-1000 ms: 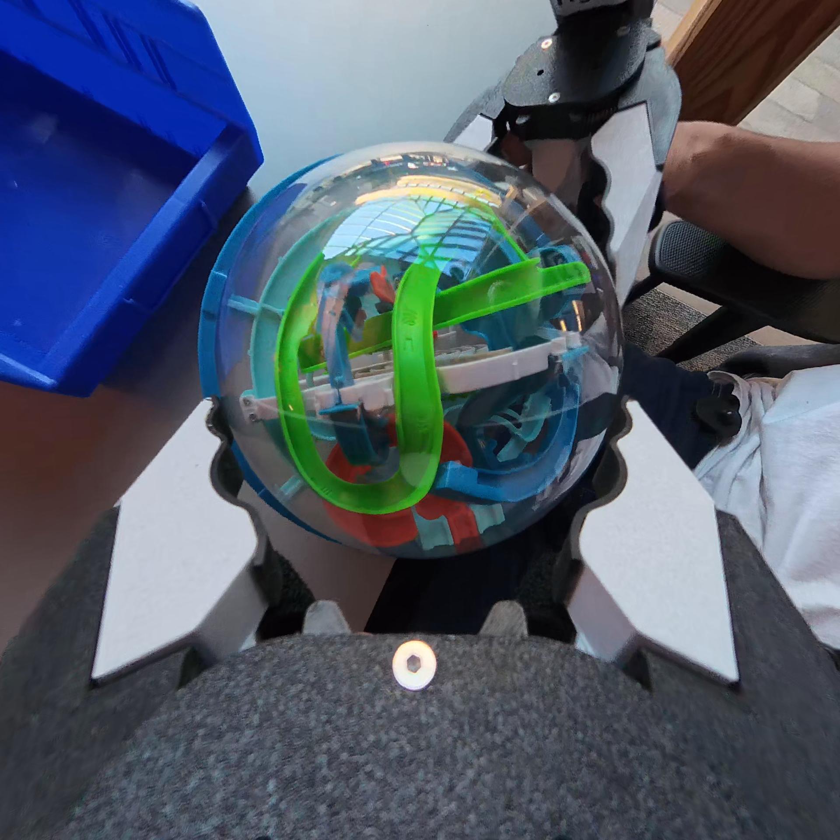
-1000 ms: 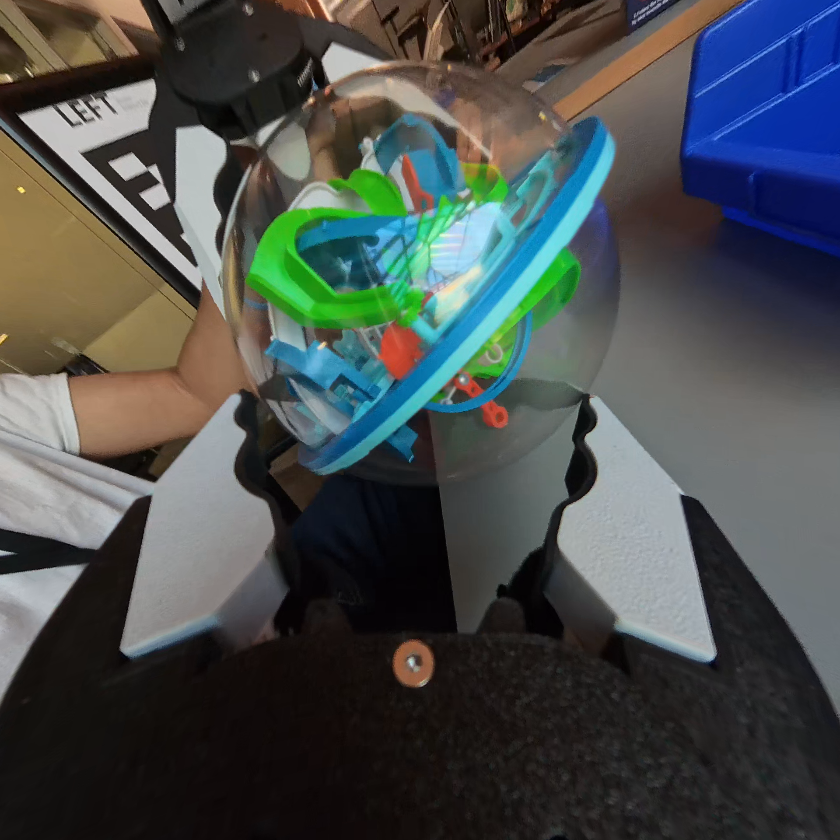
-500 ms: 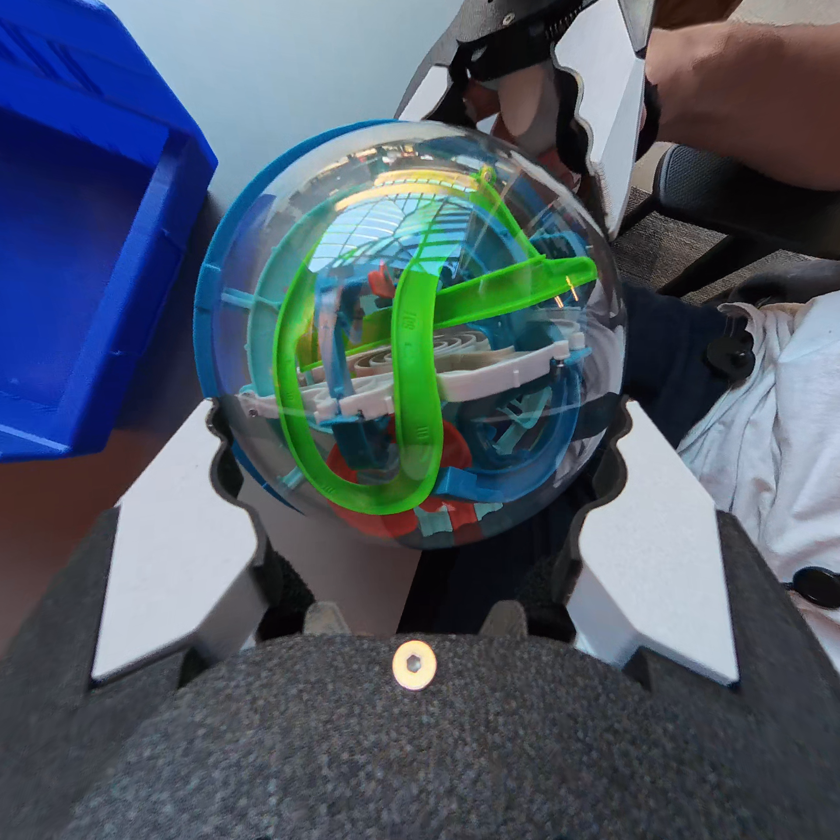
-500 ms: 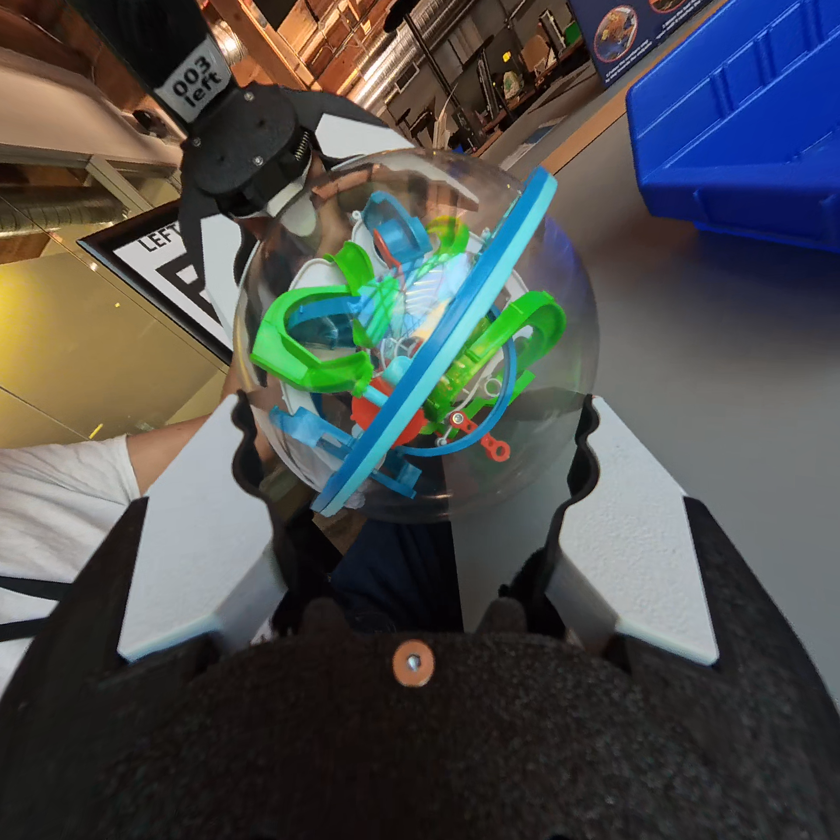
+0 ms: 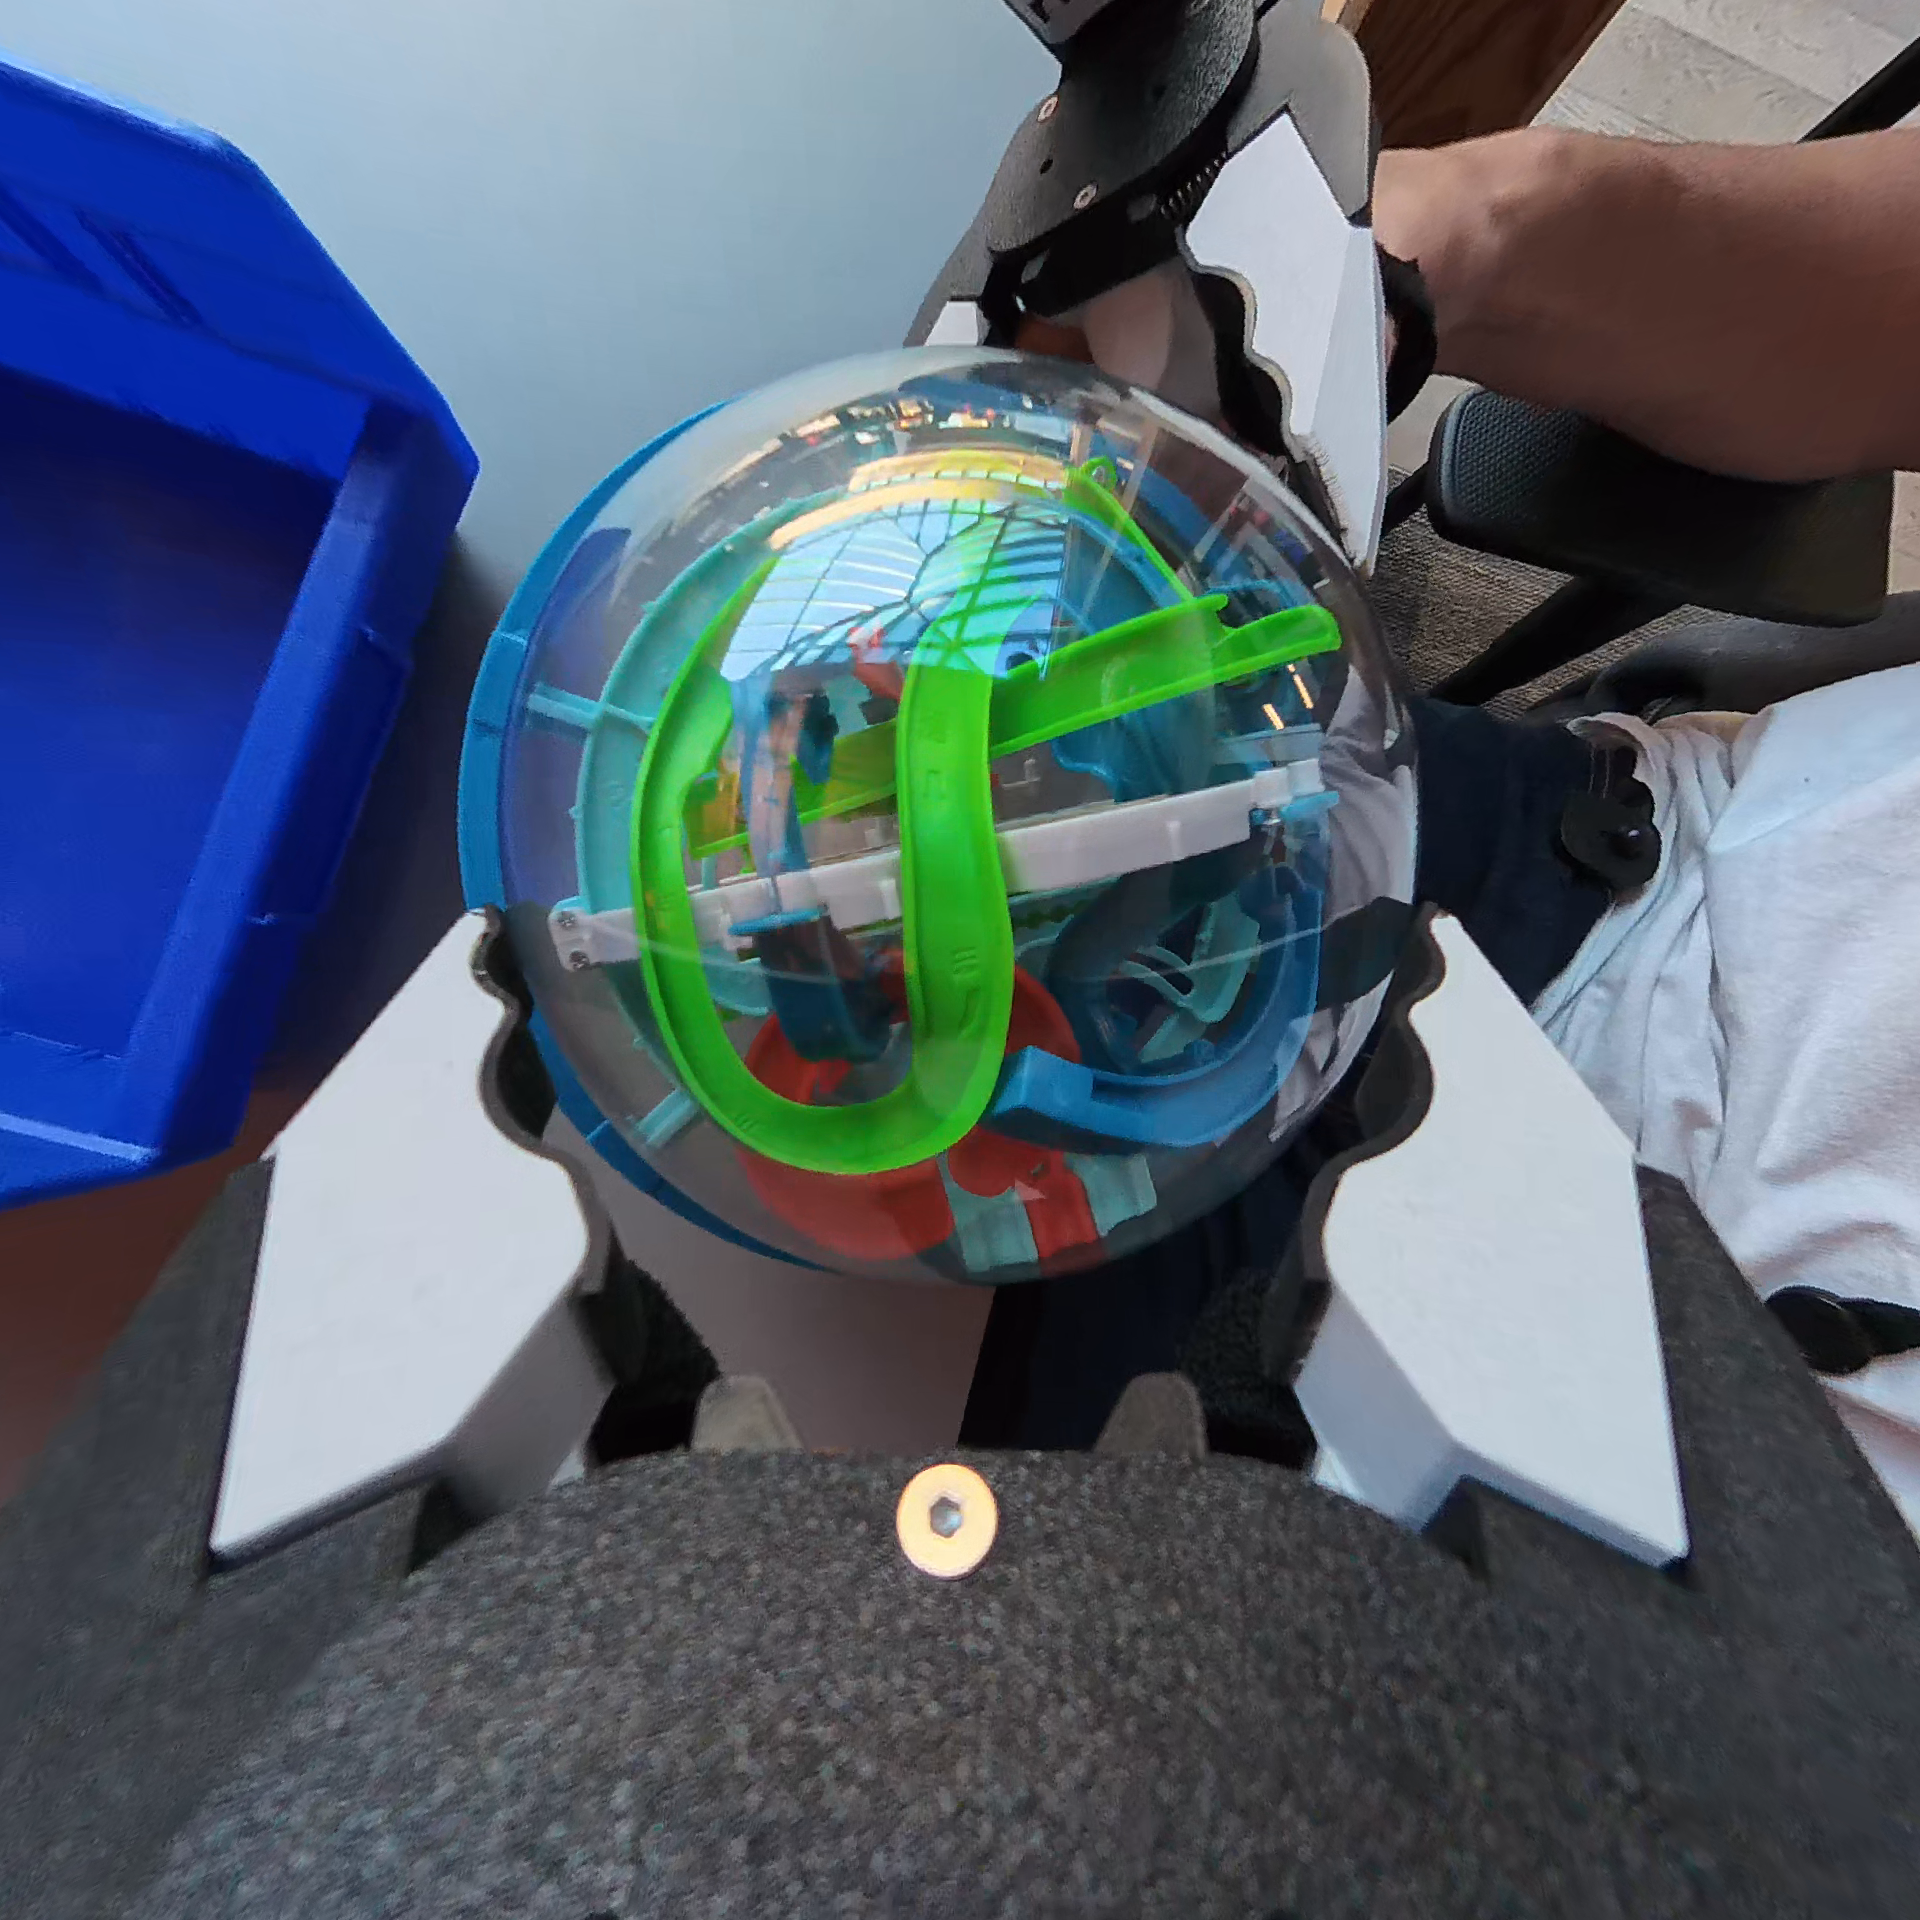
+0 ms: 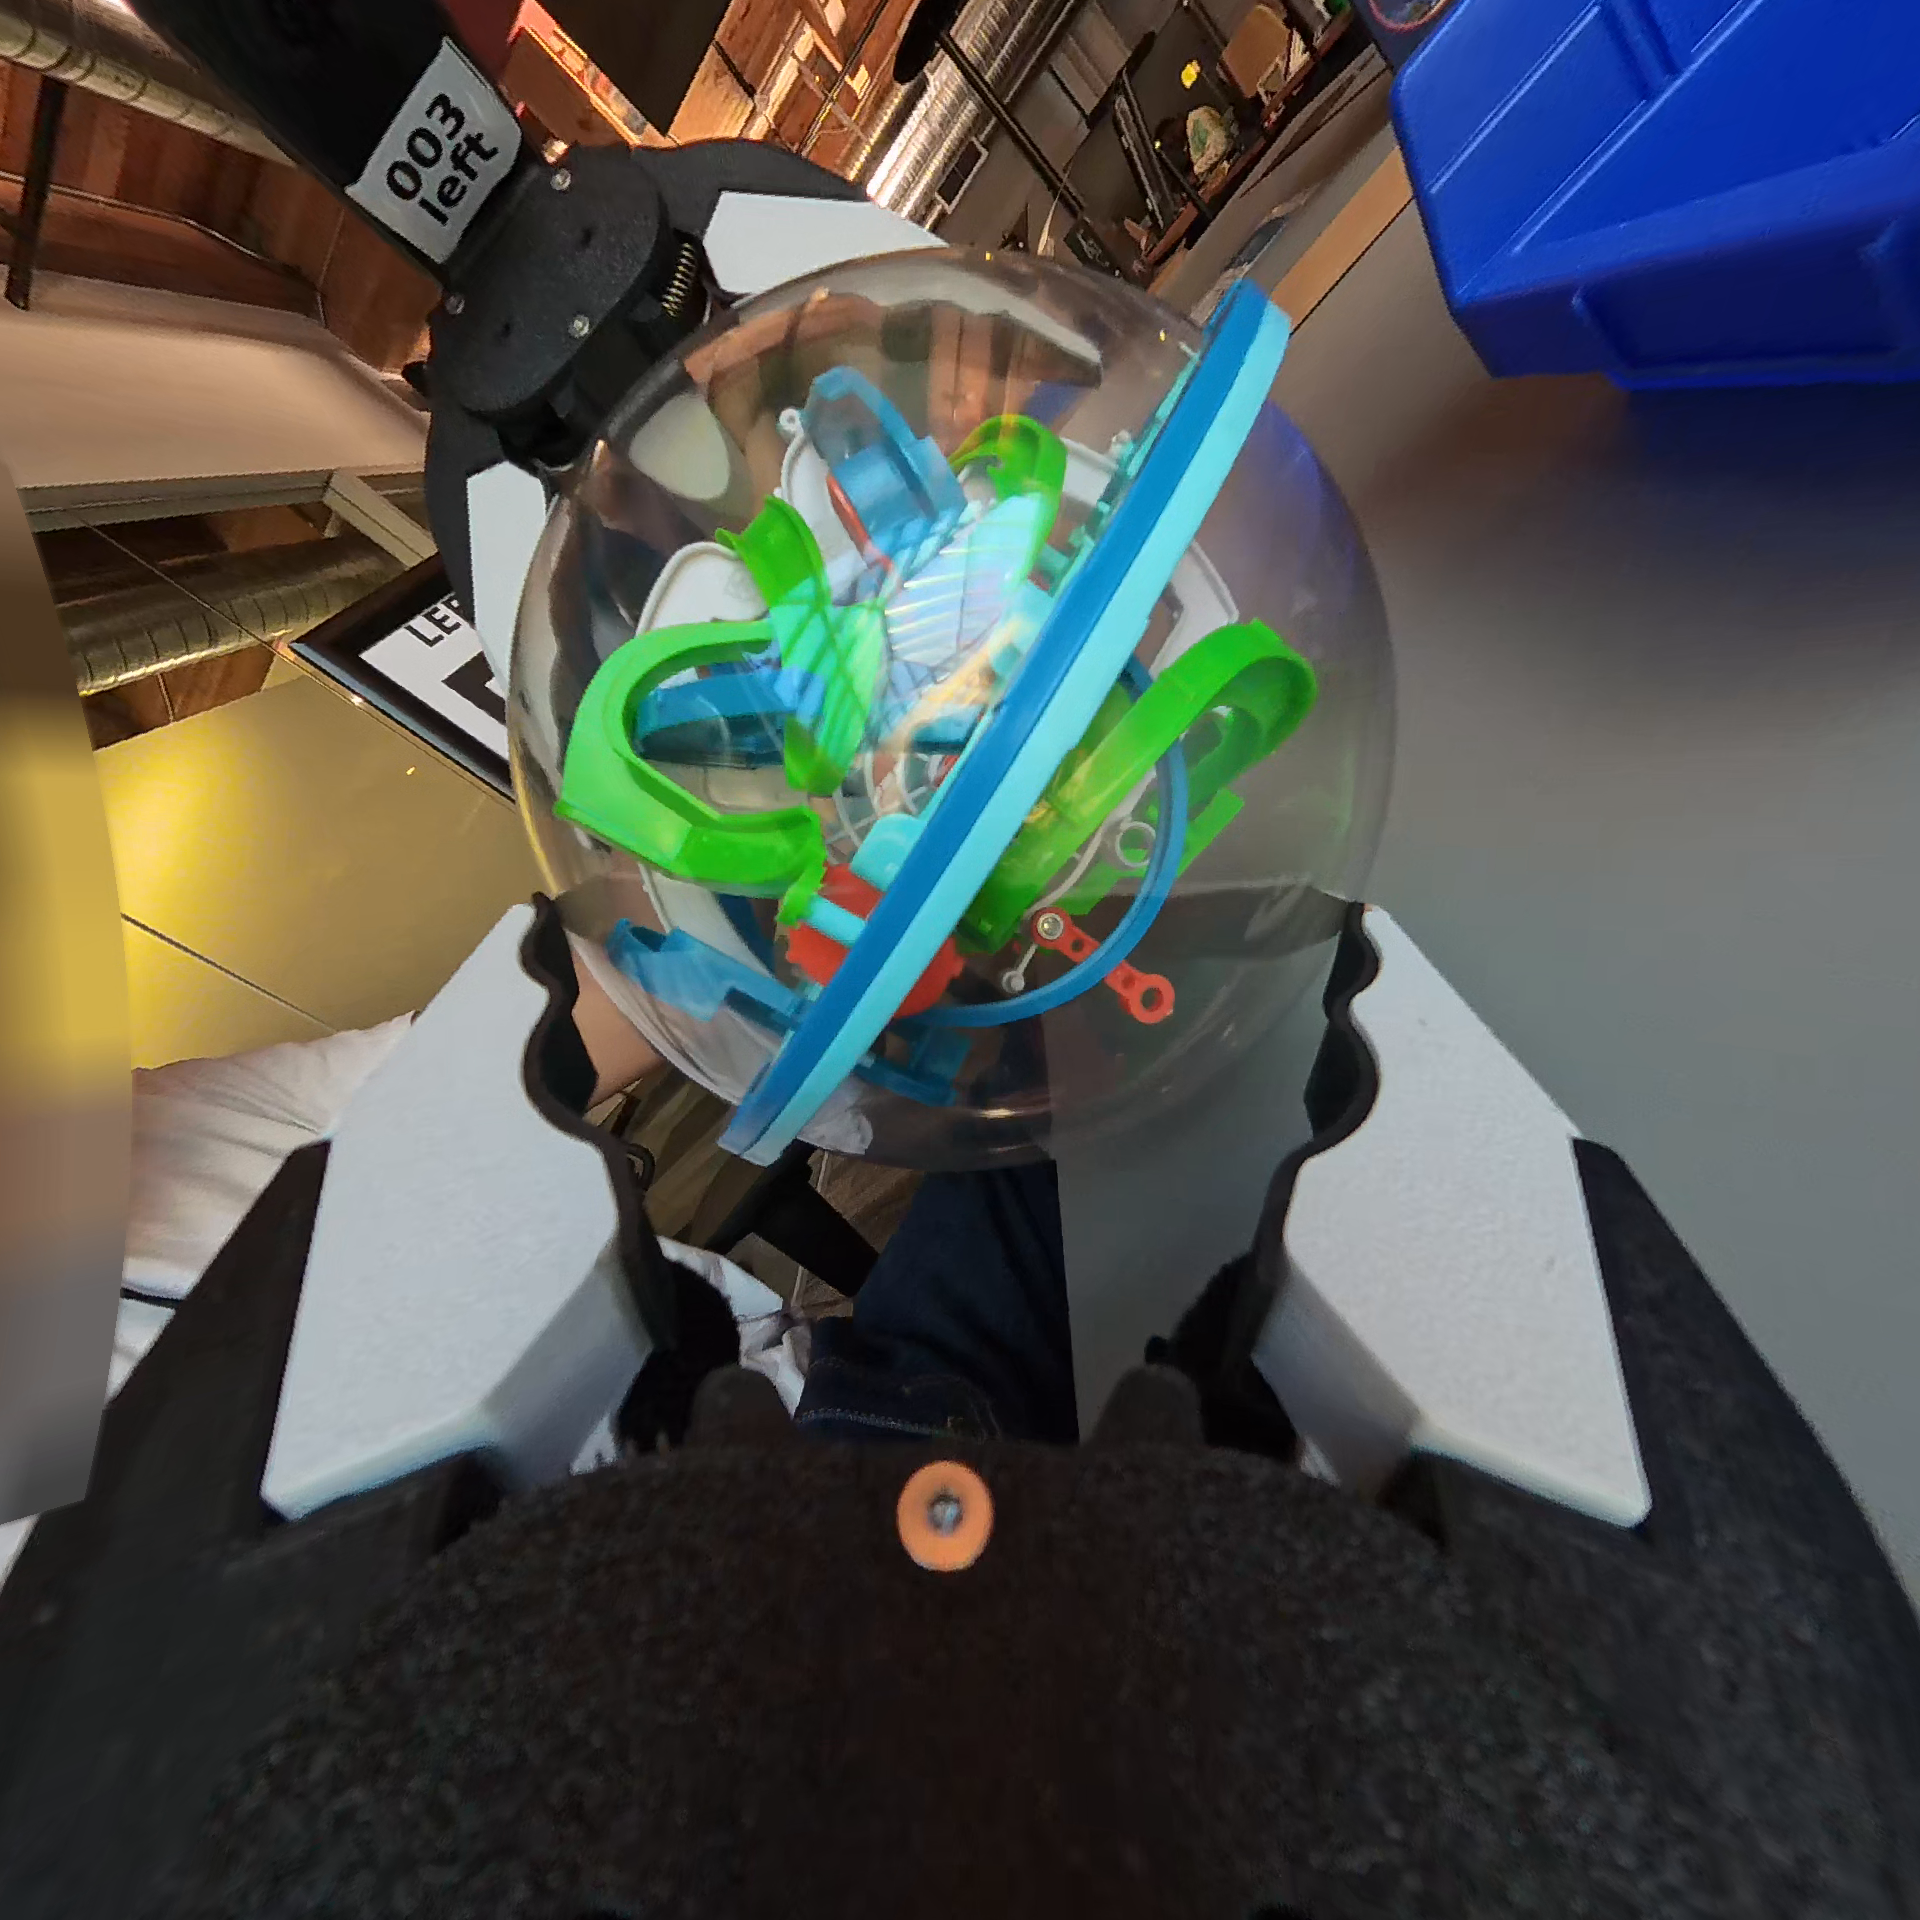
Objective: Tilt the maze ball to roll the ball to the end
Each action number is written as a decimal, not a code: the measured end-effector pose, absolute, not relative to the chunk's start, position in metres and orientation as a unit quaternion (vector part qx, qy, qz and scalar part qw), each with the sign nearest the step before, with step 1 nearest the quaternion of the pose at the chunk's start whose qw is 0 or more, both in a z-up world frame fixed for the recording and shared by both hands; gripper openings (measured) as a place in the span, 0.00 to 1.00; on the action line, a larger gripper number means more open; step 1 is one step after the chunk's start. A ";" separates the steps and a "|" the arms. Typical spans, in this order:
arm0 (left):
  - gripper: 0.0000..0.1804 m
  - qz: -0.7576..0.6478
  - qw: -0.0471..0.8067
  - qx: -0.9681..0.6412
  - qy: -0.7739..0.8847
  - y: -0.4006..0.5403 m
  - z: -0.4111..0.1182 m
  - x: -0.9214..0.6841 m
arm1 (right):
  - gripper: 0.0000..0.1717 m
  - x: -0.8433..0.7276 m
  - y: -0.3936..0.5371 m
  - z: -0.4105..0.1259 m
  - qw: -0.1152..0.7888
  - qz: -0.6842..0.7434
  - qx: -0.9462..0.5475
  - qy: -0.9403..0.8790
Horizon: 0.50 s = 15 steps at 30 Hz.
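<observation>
While the left gripper (image 5: 956,935) has its two fingers (image 5: 509,987) spread wide and pressed against opposite sides of the maze ball (image 5: 935,821), the right gripper (image 6: 945,956) clasps the same clear sphere from the far side, its dark wavy pads touching the shell at left and right. The ball hangs in the air between the two grippers, above the edge of the grey worktop (image 6: 1610,831) and the person's lap.

A sphere has no long axis, so the blue equator ring (image 6: 1049,717) tells its tilt best: in the right wrist view it runs as a steep diagonal from lower left to upper right. In the left wrist view the ring (image 5: 488,727) shows only as an arc along the ball's left edge, and the white inner beam (image 5: 1091,842) lies nearly level, rising slightly to the right. A green U-shaped track (image 5: 831,1039) faces that camera with its bend downward.

Farther out, a blue bin (image 5: 177,779) stands on the worktop left of the ball. A person's forearm (image 5: 1662,281) reaches in at upper right.
</observation>
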<state>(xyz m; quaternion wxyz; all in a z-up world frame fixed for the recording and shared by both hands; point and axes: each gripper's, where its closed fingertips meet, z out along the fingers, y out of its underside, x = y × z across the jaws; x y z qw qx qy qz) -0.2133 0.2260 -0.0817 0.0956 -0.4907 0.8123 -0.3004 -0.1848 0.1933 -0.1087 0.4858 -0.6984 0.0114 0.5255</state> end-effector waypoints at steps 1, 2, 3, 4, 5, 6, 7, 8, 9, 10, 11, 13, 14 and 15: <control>0.86 -0.299 0.097 -0.490 0.813 0.226 -0.082 -0.213 | 0.81 -0.185 0.193 -0.109 0.484 0.526 -0.699 0.010; 0.86 -0.297 0.097 -0.490 0.814 0.225 -0.082 -0.214 | 0.81 -0.186 0.192 -0.109 0.483 0.527 -0.700 0.009; 0.86 -0.294 0.098 -0.489 0.815 0.225 -0.082 -0.214 | 0.81 -0.186 0.192 -0.110 0.481 0.527 -0.700 0.008; 0.86 -0.292 0.098 -0.489 0.816 0.225 -0.082 -0.214 | 0.81 -0.186 0.192 -0.110 0.481 0.527 -0.701 0.007; 0.86 -0.291 0.098 -0.489 0.817 0.225 -0.082 -0.214 | 0.81 -0.187 0.191 -0.110 0.480 0.528 -0.701 0.006; 0.86 -0.291 0.098 -0.489 0.817 0.225 -0.082 -0.214 | 0.81 -0.187 0.191 -0.110 0.478 0.528 -0.702 0.006; 0.86 -0.292 0.097 -0.489 0.816 0.225 -0.082 -0.214 | 0.81 -0.187 0.191 -0.110 0.477 0.529 -0.702 0.007; 0.86 -0.294 0.097 -0.489 0.816 0.225 -0.082 -0.214 | 0.81 -0.187 0.191 -0.110 0.477 0.530 -0.701 0.008; 0.86 -0.296 0.096 -0.490 0.814 0.226 -0.082 -0.213 | 0.81 -0.187 0.192 -0.110 0.477 0.531 -0.701 0.010; 0.86 -0.299 0.094 -0.490 0.813 0.226 -0.082 -0.213 | 0.81 -0.187 0.192 -0.110 0.476 0.532 -0.700 0.012; 0.86 -0.302 0.093 -0.491 0.812 0.227 -0.082 -0.212 | 0.81 -0.186 0.192 -0.110 0.476 0.533 -0.700 0.016; 0.86 -0.306 0.088 -0.494 0.809 0.228 -0.082 -0.212 | 0.81 -0.186 0.194 -0.110 0.476 0.535 -0.698 0.023; 0.86 -0.308 0.086 -0.495 0.808 0.229 -0.082 -0.211 | 0.81 -0.185 0.195 -0.109 0.476 0.536 -0.697 0.027; 0.86 -0.311 0.085 -0.495 0.807 0.229 -0.082 -0.211 | 0.81 -0.185 0.195 -0.109 0.476 0.536 -0.697 0.031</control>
